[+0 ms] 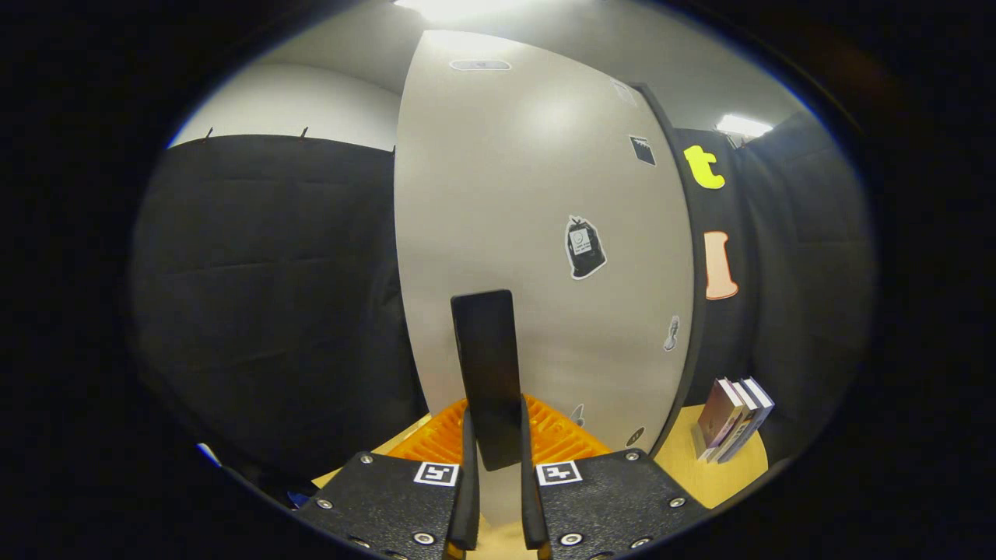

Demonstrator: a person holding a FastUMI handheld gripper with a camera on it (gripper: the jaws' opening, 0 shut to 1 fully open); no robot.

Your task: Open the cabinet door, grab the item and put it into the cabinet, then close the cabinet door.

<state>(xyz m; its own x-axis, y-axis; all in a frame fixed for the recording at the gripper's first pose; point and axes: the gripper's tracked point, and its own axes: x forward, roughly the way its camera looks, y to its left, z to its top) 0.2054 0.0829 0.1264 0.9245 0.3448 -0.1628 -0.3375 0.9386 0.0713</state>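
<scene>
Flat black rectangular item point(488, 373) stands upright, long axis vertical, pinched at its lower end between your two black fingers point(469, 482). Dead ahead, just beyond it, the tall white cabinet door point(537, 194) rises above the orange ribbed tray point(556, 435) on the wooden tabletop point(712, 470).

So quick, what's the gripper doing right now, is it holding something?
Gripper: shut on the black handle of the white cabinet door, one finger on each side of it.
</scene>
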